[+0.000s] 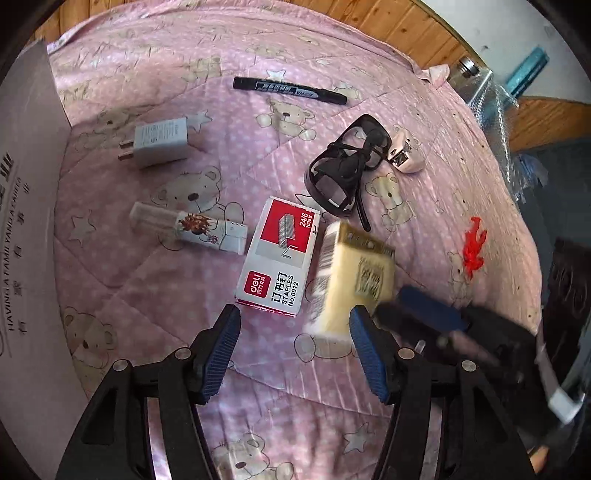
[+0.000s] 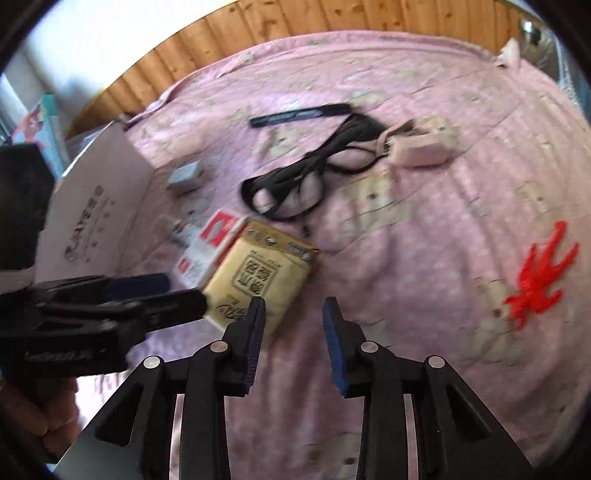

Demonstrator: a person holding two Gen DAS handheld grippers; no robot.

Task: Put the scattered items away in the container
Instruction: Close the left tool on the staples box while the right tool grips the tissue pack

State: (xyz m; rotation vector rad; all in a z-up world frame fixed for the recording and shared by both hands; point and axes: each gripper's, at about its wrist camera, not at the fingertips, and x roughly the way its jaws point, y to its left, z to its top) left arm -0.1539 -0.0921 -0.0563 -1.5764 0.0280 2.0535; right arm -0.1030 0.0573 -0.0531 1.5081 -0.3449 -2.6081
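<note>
A yellow tissue pack (image 1: 351,280) (image 2: 258,277) lies tilted against a red and white staples box (image 1: 277,258) (image 2: 210,240) on the pink bedspread. My left gripper (image 1: 294,312) is open, and its right fingertip touches the pack's near corner. My right gripper (image 2: 294,302) is open with nothing between its pads; the pack lies just beyond its left finger. The white cardboard box (image 1: 29,221) (image 2: 92,206) stands at the left. Scattered around are a black marker (image 1: 290,90), a white charger (image 1: 162,142), black glasses (image 1: 343,166) and a small printed case (image 1: 188,227).
A pink clip-like item (image 1: 404,153) (image 2: 417,147) lies by the glasses and a red plastic toy (image 1: 474,245) (image 2: 539,277) lies at the right. A wooden headboard (image 2: 332,18) runs behind the bed. A hand (image 2: 44,417) holds the left gripper's handle at lower left.
</note>
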